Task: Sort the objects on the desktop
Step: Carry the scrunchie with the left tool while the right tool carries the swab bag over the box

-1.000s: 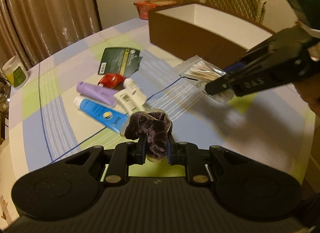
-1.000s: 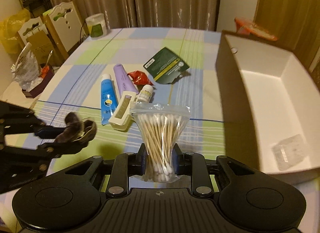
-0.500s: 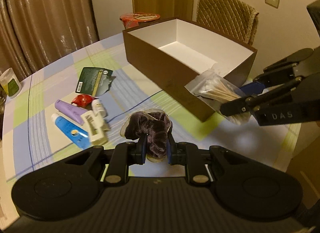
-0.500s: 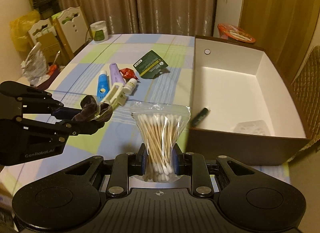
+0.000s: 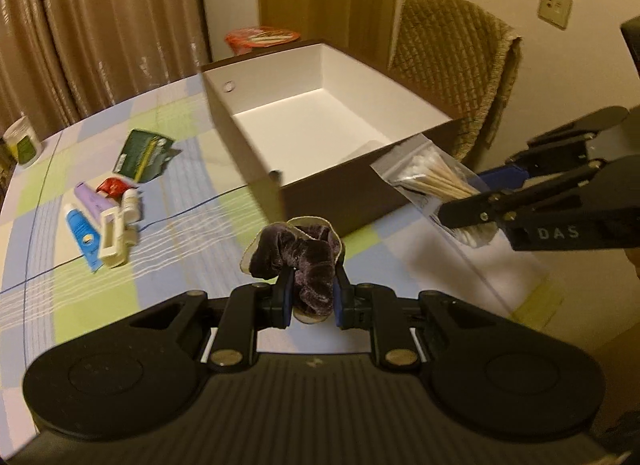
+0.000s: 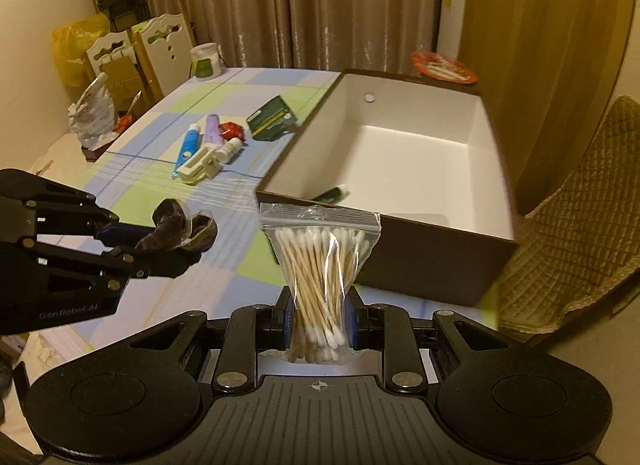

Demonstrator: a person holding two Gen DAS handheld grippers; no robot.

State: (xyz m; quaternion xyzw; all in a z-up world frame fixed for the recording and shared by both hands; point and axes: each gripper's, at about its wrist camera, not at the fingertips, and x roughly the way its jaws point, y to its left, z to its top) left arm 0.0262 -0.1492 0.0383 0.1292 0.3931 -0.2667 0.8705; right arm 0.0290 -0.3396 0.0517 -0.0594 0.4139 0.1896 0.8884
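While your left hand-held gripper clenched the purple scrunchie and your right hand-held gripper pinched the bag of cotton swabs, both loads hung above the table, just short of the brown box. You needed to clear its near wall before releasing either.

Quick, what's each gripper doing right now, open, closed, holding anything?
Left gripper: closed on the dark purple velvet scrunchie.
Right gripper: closed on the zip bag of cotton swabs.
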